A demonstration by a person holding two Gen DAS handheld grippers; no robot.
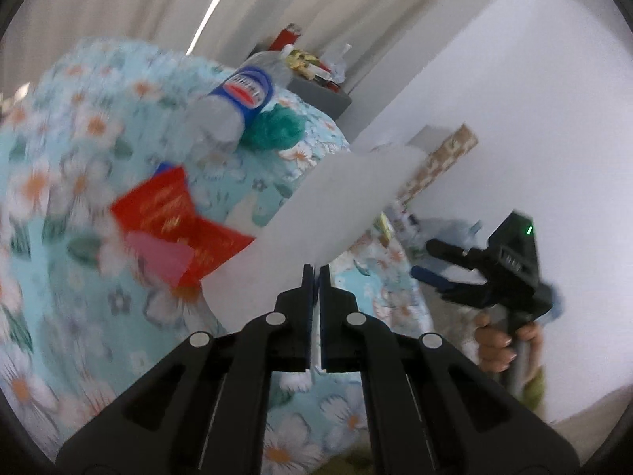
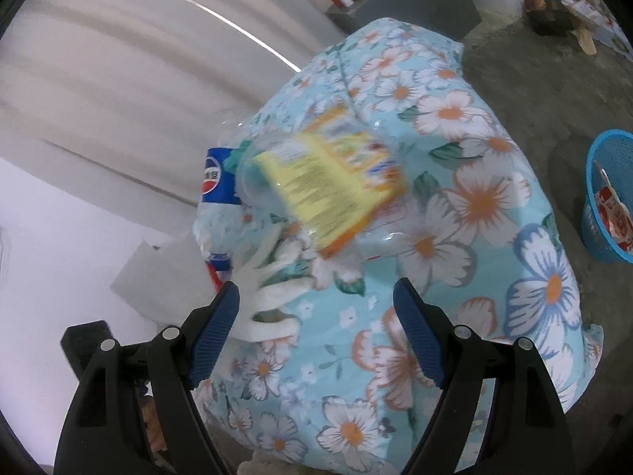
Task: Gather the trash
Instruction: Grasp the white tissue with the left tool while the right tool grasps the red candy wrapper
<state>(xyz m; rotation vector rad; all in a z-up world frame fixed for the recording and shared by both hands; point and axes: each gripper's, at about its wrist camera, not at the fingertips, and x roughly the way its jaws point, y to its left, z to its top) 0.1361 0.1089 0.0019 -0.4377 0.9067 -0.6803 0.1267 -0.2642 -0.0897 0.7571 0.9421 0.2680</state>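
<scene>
My left gripper (image 1: 315, 273) is shut on the edge of a white paper sheet (image 1: 336, 206), lifted over the floral cloth (image 1: 79, 182). On the cloth lie a red packet (image 1: 178, 221), a pink scrap (image 1: 158, 253), a blue-labelled soda bottle (image 1: 237, 95) and a teal crumpled wad (image 1: 277, 128). My right gripper (image 2: 315, 287) stands open above the cloth (image 2: 494, 277) with nothing between its fingers. Just ahead of it lie a clear bottle with a yellow label (image 2: 328, 182), the soda bottle (image 2: 217, 182) and a white fork-like piece (image 2: 273, 289). The left wrist view shows the right gripper (image 1: 474, 269) in a hand (image 1: 498, 348).
A blue basket (image 2: 609, 217) with a red-and-white wrapper in it stands on the grey floor at the right. A grey cabinet (image 1: 320, 95) crowded with small items stands behind the table by the curtain. A patterned paper roll (image 1: 443, 162) leans at the white wall.
</scene>
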